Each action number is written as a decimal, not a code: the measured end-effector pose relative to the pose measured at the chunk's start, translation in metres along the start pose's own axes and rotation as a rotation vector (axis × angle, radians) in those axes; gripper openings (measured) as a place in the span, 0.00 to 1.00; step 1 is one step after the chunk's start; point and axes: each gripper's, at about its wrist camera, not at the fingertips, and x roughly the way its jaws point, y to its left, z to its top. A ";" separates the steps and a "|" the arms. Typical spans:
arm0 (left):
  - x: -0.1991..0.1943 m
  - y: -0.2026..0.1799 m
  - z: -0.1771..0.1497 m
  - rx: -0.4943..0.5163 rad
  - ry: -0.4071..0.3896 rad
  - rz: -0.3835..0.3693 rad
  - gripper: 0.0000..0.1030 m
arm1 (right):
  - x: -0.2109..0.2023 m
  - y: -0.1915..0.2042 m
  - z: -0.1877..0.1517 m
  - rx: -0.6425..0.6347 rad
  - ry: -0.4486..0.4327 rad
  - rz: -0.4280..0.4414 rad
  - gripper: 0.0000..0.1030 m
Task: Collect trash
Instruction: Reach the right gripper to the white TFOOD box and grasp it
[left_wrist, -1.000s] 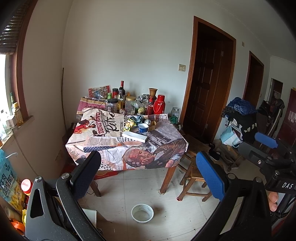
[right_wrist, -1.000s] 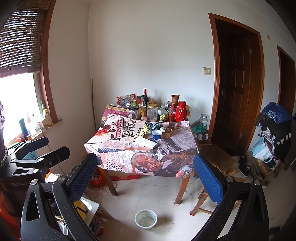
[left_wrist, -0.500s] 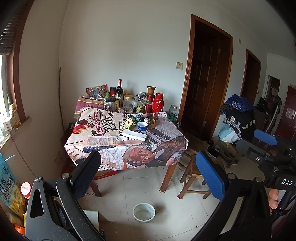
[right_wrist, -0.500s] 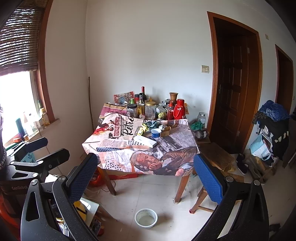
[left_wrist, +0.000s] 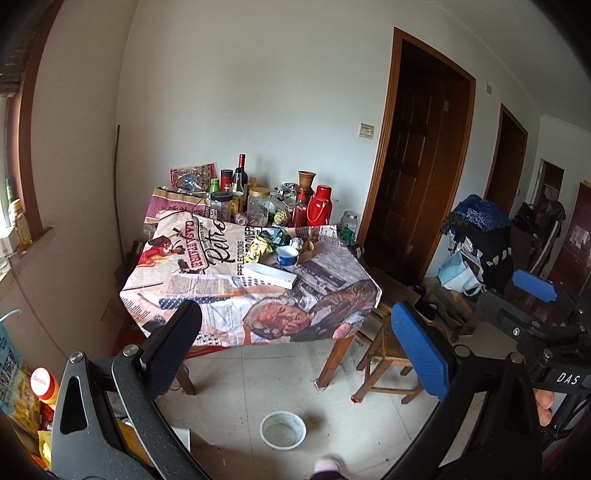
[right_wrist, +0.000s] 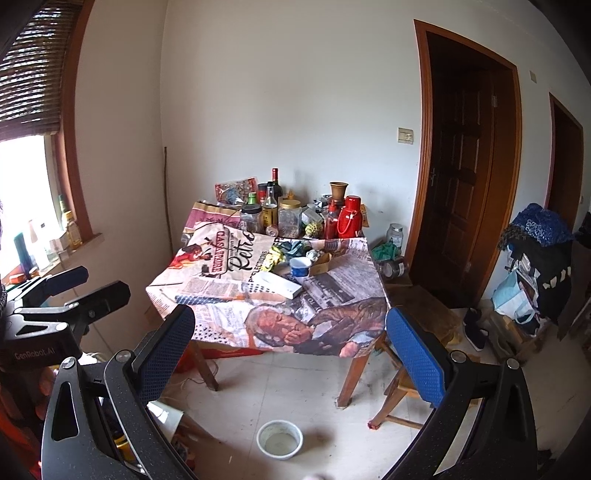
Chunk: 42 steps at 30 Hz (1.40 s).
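Observation:
A table (left_wrist: 207, 280) (right_wrist: 229, 295) with a printed cloth stands against the far wall. On it lie a flat white box (left_wrist: 269, 275) (right_wrist: 279, 283), a blue-and-white cup (left_wrist: 287, 255) (right_wrist: 300, 266), a yellow wrapper (left_wrist: 256, 248) (right_wrist: 273, 254), a small cardboard box (left_wrist: 307, 248) (right_wrist: 320, 259) and crumpled litter. My left gripper (left_wrist: 295, 339) is open and empty, well short of the table. My right gripper (right_wrist: 291, 339) is open and empty too; it shows at the right edge of the left wrist view (left_wrist: 535, 295).
Bottles, jars, a red thermos (left_wrist: 320, 210) (right_wrist: 349, 217) and a vase crowd the table's back. A white bowl (left_wrist: 283, 430) (right_wrist: 279, 439) sits on the tiled floor. A wooden stool (left_wrist: 384, 350) stands right of the table. Doors and piled bags (left_wrist: 476, 240) lie right; a windowsill is left.
Both views have shifted slightly; the table sits a little further and more to the right in frame. Both grippers stay open and empty.

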 end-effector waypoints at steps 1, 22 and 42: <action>0.007 0.000 0.004 0.000 0.000 0.002 1.00 | 0.009 -0.007 0.003 0.001 -0.004 -0.005 1.00; 0.240 -0.012 0.119 -0.101 0.027 0.165 1.00 | 0.200 -0.107 0.085 -0.007 0.051 0.095 1.00; 0.410 0.146 0.113 -0.157 0.323 0.239 1.00 | 0.477 -0.020 0.016 -0.094 0.610 0.232 0.99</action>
